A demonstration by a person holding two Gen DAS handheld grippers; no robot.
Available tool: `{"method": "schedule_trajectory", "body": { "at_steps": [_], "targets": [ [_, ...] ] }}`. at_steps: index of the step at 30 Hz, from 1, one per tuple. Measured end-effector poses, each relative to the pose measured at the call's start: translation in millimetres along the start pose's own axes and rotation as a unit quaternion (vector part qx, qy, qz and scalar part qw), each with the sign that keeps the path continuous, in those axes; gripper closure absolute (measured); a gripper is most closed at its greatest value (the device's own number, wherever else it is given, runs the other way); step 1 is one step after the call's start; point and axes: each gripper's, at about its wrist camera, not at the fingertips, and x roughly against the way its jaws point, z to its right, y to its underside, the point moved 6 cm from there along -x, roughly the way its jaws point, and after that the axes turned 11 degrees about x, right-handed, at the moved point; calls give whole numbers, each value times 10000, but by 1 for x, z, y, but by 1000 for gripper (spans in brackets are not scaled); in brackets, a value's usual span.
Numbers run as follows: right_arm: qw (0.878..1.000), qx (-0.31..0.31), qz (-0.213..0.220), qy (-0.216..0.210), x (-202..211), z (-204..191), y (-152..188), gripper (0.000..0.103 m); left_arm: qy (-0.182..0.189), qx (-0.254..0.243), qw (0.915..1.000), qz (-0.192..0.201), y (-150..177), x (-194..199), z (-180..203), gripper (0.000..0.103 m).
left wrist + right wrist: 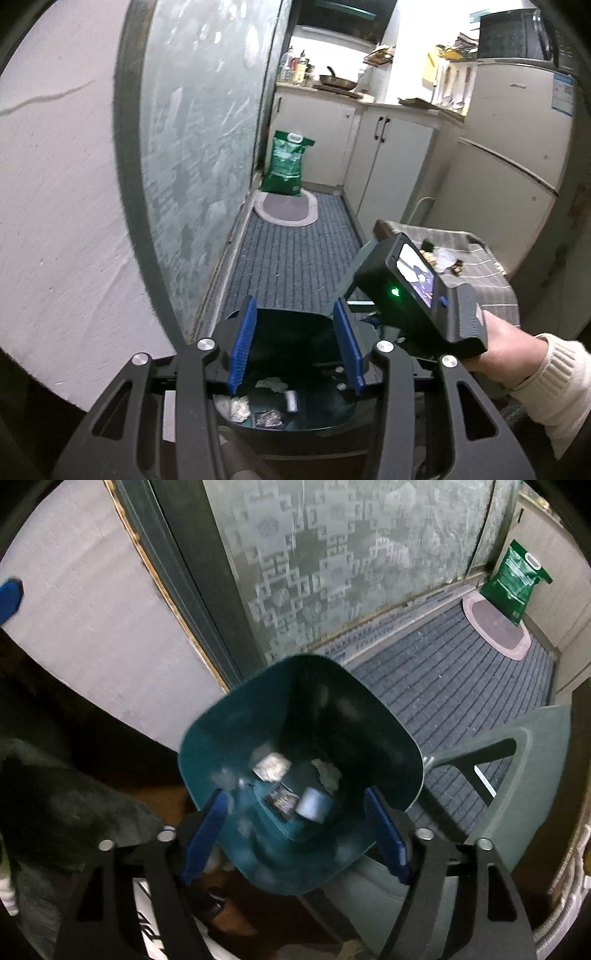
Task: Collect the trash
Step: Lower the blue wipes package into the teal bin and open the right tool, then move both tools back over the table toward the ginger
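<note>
A dark teal bin (258,709) stands on the floor with its mouth facing up. At its bottom lie crumpled white paper (272,768), a dark wrapper (281,797) and a small pale cylinder (312,803). My right gripper (295,794) hangs over the bin, pointing steeply down, open, with nothing between its blue pads. My left gripper (295,306) hovers above the bin (280,332) too, open and empty. The right gripper's housing (417,291) shows there, held by a hand in a white sleeve. More scraps (445,258) lie on a checked tablecloth (480,284).
A frosted glass door (207,147) runs along the left of a striped carpet (295,258). A green sack (286,162) and an oval mat (286,208) lie at the far end. Cabinets and a fridge (517,147) line the right. A grey-green plastic stool (524,775) stands beside the bin.
</note>
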Motion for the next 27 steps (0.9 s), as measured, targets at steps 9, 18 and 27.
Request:
{"method": "schedule_trajectory", "body": {
  "at_steps": [9, 18, 27],
  "targets": [
    [9954, -42, 950, -75, 65, -4, -16, 50, 129, -466, 9988, 115, -10, 6, 45, 56],
    [9830, -416, 1785, 51, 132, 32, -5, 52, 148, -887, 9958, 160, -23, 4, 80, 55],
    [9699, -983, 2175, 477, 176, 90, 29, 52, 356, -1425, 9891, 41, -38, -20, 121, 53]
  ]
}}
